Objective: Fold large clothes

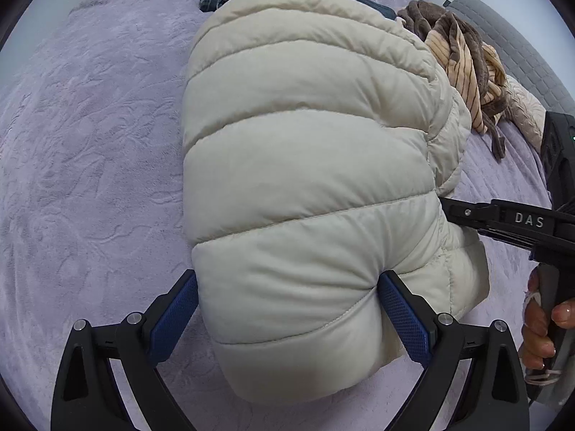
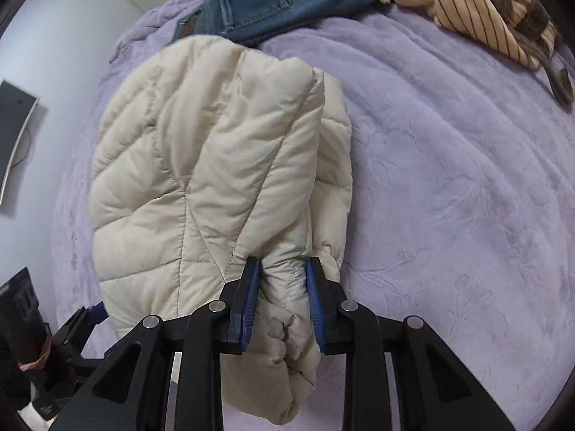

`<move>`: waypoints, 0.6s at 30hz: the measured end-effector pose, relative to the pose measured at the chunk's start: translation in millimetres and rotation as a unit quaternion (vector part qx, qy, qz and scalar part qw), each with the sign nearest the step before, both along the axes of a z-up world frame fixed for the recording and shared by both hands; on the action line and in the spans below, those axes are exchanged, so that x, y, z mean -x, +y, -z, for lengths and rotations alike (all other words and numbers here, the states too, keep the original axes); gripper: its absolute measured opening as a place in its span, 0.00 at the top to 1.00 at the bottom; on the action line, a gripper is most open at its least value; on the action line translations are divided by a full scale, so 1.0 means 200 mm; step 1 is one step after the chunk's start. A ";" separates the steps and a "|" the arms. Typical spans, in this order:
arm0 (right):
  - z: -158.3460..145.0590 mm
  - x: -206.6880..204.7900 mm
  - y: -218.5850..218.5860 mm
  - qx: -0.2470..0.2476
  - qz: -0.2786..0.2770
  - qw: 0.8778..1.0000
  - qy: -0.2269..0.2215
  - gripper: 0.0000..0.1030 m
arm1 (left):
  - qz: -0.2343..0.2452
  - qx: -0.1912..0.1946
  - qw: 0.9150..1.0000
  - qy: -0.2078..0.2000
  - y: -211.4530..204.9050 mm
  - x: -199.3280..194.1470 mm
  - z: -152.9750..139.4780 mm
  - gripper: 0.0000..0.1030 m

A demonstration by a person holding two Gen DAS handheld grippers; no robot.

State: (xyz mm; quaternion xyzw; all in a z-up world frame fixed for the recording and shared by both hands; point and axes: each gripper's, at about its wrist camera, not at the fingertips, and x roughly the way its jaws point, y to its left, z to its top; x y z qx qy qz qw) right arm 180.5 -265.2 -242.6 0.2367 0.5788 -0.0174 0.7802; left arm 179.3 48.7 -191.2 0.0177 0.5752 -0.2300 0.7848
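A cream puffer jacket (image 1: pixel 305 165) lies bundled on a lavender bed blanket (image 1: pixel 90 143). My left gripper (image 1: pixel 289 280) straddles the jacket's near, thick end; both blue pads press into the padding, which bulges between them and creases at the right pad. In the right wrist view the same jacket (image 2: pixel 201 165) hangs lifted over the blanket (image 2: pixel 449 179), and my right gripper (image 2: pixel 283 264) is shut on a narrow bunched fold of it. From the left wrist view the right gripper (image 1: pixel 503 219) comes in from the right, its tip at the jacket's edge, with a hand (image 1: pixel 539 323) on its handle.
Blue jeans (image 2: pixel 273 3) lie behind the jacket at the far side of the bed. A striped tan and brown garment (image 2: pixel 478 10) is heaped at the far right. A grey padded headboard (image 1: pixel 503 36) borders the bed. A dark panel (image 2: pixel 14 136) hangs on the wall at left.
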 end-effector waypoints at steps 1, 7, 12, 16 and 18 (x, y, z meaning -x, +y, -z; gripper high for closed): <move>0.04 0.00 -0.02 -0.005 0.007 1.000 0.003 0.72 | 0.000 -0.002 1.000 0.003 -0.01 0.00 0.01 0.04; 0.13 -0.01 -0.04 -0.001 0.007 1.000 0.012 0.72 | -0.007 -0.001 1.000 0.024 -0.03 -0.01 0.06 0.04; 0.13 0.00 -0.03 -0.003 0.016 1.000 0.017 0.72 | -0.011 -0.005 1.000 0.027 -0.03 -0.01 0.06 0.04; 0.13 -0.01 -0.02 -0.009 0.022 0.999 0.021 0.72 | -0.013 -0.008 1.000 0.027 -0.03 -0.02 0.04 0.04; 0.12 -0.02 -0.02 -0.011 0.025 0.999 0.025 0.72 | -0.017 -0.009 0.999 0.027 -0.04 -0.01 0.03 0.04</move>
